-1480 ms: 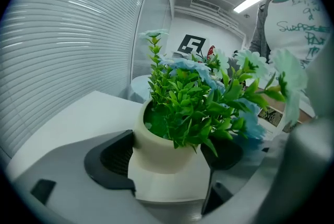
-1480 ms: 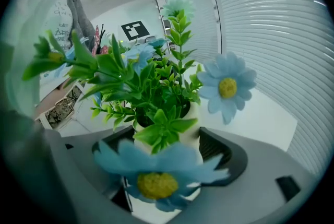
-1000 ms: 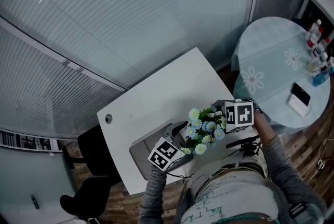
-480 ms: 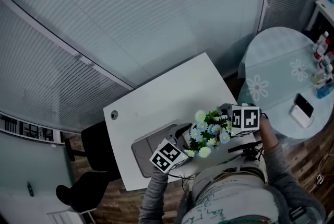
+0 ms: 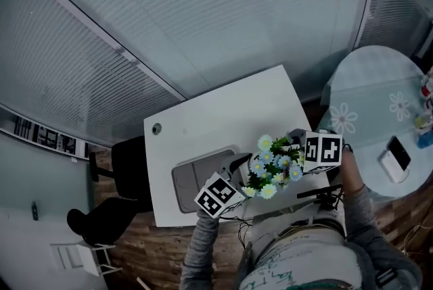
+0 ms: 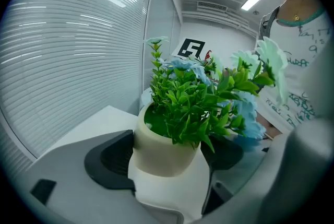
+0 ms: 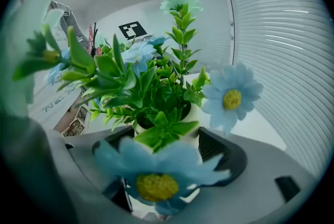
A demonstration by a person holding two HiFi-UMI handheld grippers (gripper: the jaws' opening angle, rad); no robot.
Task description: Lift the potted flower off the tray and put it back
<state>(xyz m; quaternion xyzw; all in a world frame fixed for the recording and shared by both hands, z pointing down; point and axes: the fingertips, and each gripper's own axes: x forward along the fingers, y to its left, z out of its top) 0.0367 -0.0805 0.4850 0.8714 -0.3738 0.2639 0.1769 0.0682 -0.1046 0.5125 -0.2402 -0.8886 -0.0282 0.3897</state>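
Note:
The potted flower (image 5: 274, 163), blue and white daisies in a cream pot (image 6: 162, 150), is held between both grippers just right of the grey tray (image 5: 193, 180). My left gripper (image 5: 242, 170) comes from the lower left, and in the left gripper view its jaws (image 6: 167, 163) press the pot's sides. My right gripper (image 5: 295, 147) comes from the right; in the right gripper view (image 7: 167, 157) its dark pads flank the pot (image 7: 194, 113) behind a blurred blue daisy (image 7: 156, 176). The pot's base is hidden, so its height above the table cannot be told.
The tray lies on a white table (image 5: 216, 113) with a round cable hole (image 5: 157, 128). A black chair (image 5: 125, 177) stands at its left end. To the right is a round table (image 5: 379, 99) with a phone (image 5: 396, 159). Blinds run behind.
The head view has swung, so the table and tray sit higher and further right in the picture. Both grippers keep their hold on the pot beside the tray.

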